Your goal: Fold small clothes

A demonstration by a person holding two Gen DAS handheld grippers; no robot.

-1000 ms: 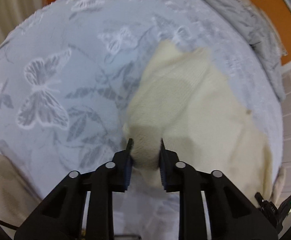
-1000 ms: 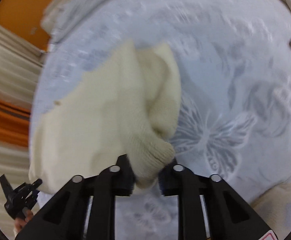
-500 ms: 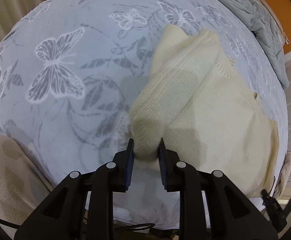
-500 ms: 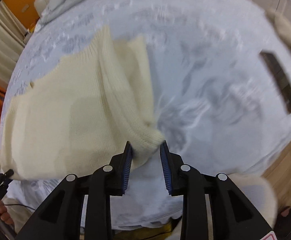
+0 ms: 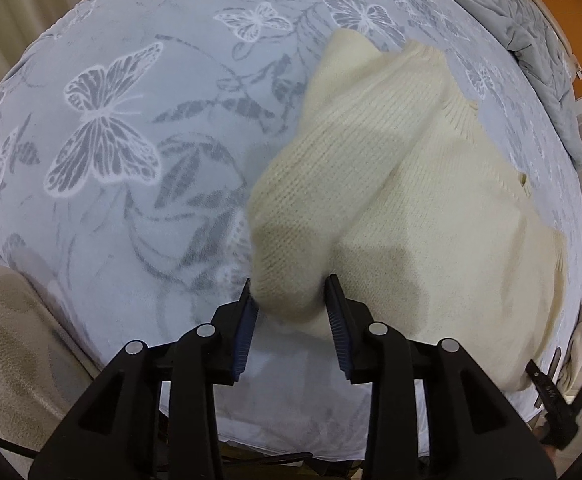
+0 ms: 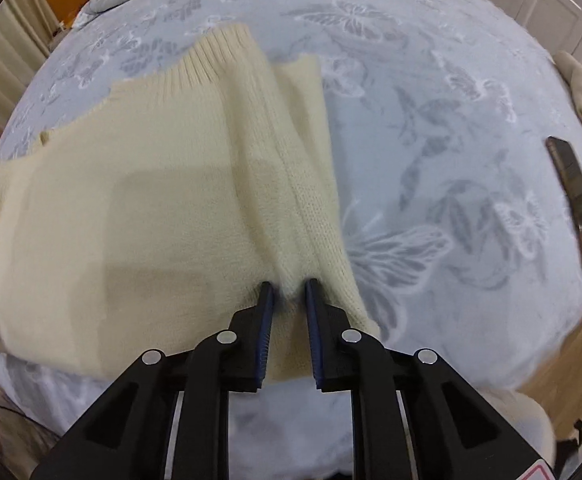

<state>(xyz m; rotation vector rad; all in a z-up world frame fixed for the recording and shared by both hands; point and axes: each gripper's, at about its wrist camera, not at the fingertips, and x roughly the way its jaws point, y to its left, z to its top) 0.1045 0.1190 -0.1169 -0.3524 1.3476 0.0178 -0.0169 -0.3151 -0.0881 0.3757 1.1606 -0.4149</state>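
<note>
A cream knitted sweater (image 5: pixel 431 208) lies on a pale blue bed cover with a butterfly print (image 5: pixel 103 140). My left gripper (image 5: pixel 291 292) is shut on the end of the left sleeve (image 5: pixel 315 200), which is folded over the body. In the right wrist view the sweater (image 6: pixel 111 208) spreads to the left. My right gripper (image 6: pixel 289 284) is shut on the right sleeve (image 6: pixel 287 160), which lies along the sweater's right side. The other gripper (image 5: pixel 563 392) shows at the lower right of the left wrist view.
A grey quilted blanket (image 5: pixel 531 40) lies at the far edge of the bed. A dark flat remote-like object (image 6: pixel 575 200) lies on the cover at the right. Beige cushions (image 5: pixel 7 352) sit by the near edge. White cabinet doors stand at the side.
Both grippers have pulled back toward the near edge, drawing the sleeves with them. The right sleeve now lies straight along the sweater's side, and the left sleeve is folded further over the body.
</note>
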